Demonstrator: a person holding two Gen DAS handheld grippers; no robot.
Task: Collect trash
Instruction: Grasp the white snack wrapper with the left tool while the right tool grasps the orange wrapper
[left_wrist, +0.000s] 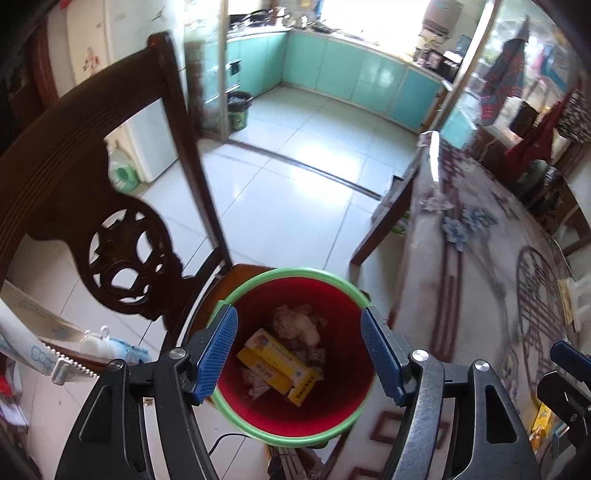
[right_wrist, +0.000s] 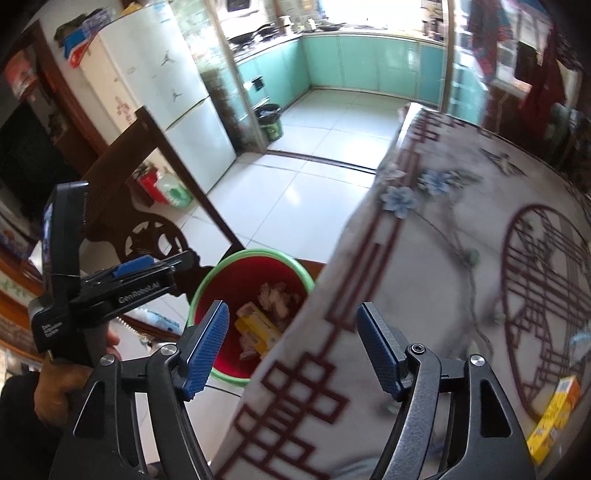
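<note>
A red bin with a green rim (left_wrist: 341, 384) stands on a wooden chair seat beside the table. Inside lie yellow boxes (left_wrist: 277, 365) and crumpled paper (left_wrist: 297, 323). My left gripper (left_wrist: 299, 360) is open and empty, directly above the bin. The bin also shows in the right wrist view (right_wrist: 221, 280), left of the table edge. My right gripper (right_wrist: 291, 350) is open and empty above the table's near edge. A yellow box (right_wrist: 554, 417) lies on the table at the lower right; it shows in the left wrist view (left_wrist: 541, 421) too.
A dark carved chair back (left_wrist: 122, 251) rises left of the bin. The table has a patterned cloth (right_wrist: 461, 258). A white tiled floor (left_wrist: 288, 192) leads to a kitchen with teal cabinets. A white fridge (right_wrist: 166, 92) stands at the left.
</note>
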